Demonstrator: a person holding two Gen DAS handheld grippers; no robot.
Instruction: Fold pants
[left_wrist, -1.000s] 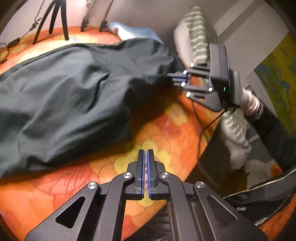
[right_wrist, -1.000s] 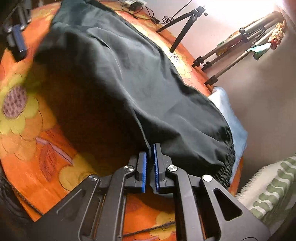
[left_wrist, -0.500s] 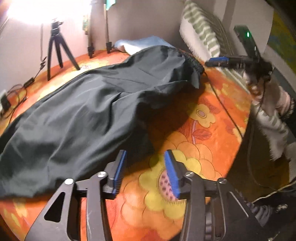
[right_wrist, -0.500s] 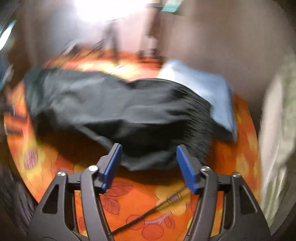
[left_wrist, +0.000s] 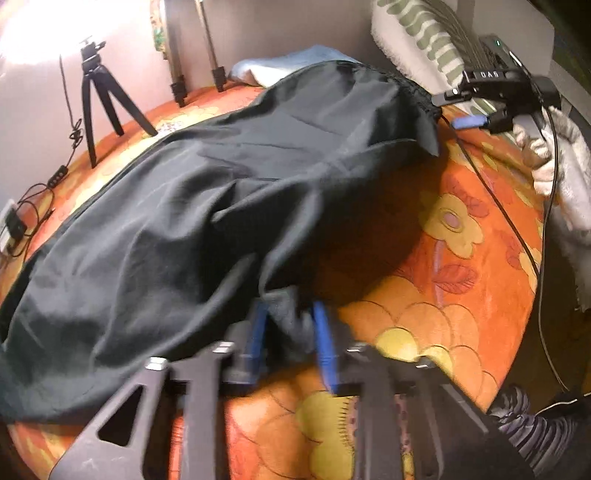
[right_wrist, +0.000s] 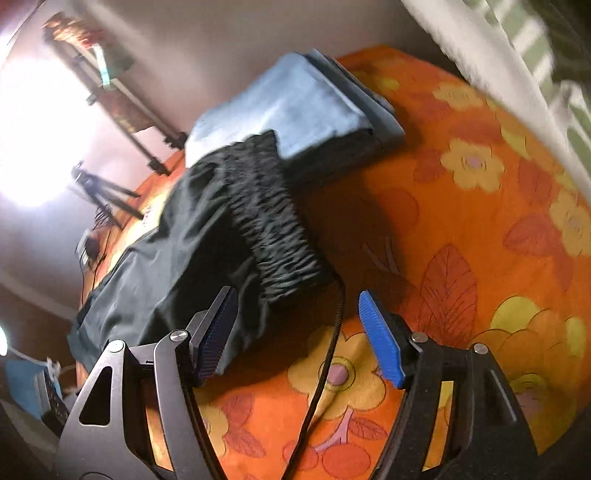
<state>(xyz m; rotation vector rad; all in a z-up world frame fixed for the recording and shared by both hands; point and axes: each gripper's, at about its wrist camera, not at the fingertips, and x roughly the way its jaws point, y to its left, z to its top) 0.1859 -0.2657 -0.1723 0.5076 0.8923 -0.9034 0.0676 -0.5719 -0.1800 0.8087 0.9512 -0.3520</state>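
The left gripper (left_wrist: 290, 328) has gone from open over the bare orange bedspread (left_wrist: 454, 266) to closing its jaws on a bunch of cloth at the near edge of the dark pants (left_wrist: 207, 206); the cloth sits between the blue pads, and the blur hides whether it is pinched tight. The right gripper (right_wrist: 295, 328) has swung round and its jaws have just been opening; they are wide now with nothing between them but a thin black cable (right_wrist: 328, 354). The pants lie long across the bed, running in the left wrist view from about 8 o'clock up to 1 o'clock, where the crinkly waistband (right_wrist: 277, 225) ends by a folded blue cloth (right_wrist: 295, 99). In the right wrist view the waistband is at about 11 o'clock from the jaws, close but not inside them. So the right hand is nearer the waist end, and the left is on the near side edge partway along. I think the right jaws need to go toward 11 o'clock next.
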